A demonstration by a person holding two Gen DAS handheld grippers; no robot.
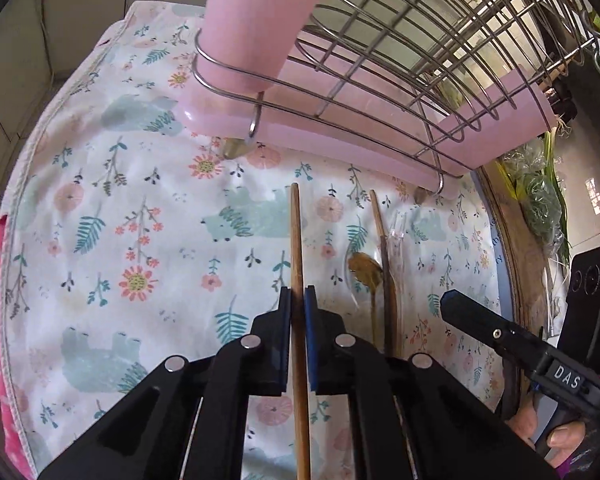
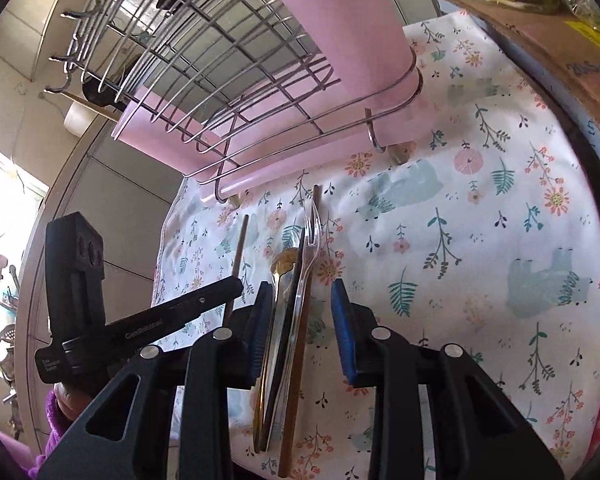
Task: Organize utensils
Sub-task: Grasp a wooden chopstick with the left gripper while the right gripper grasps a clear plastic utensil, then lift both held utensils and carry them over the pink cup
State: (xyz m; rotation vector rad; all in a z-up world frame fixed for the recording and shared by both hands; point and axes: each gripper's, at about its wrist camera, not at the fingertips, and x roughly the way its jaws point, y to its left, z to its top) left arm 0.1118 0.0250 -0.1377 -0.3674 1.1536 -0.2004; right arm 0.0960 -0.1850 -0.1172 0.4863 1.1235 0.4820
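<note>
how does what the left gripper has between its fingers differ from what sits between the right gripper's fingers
The left gripper has its blue pads nearly shut around one wooden chopstick. The right gripper stands wider, its pads clear of a bundle: a clear plastic fork, a gold metal spoon, and dark and wooden sticks. The left's chopstick lies alone; the right's pieces overlap. Both point toward the pink-lined wire rack on the floral cloth.

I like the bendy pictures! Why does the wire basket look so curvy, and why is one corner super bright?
Left wrist view: the fisheye lens bends the wire basket and darkens the picture's corners; the wooden chopstick near the middle stays sharp and straight. Right wrist view: the same bending curves the basket, and daylight at the left edge glares white, washing out detail there.
</note>
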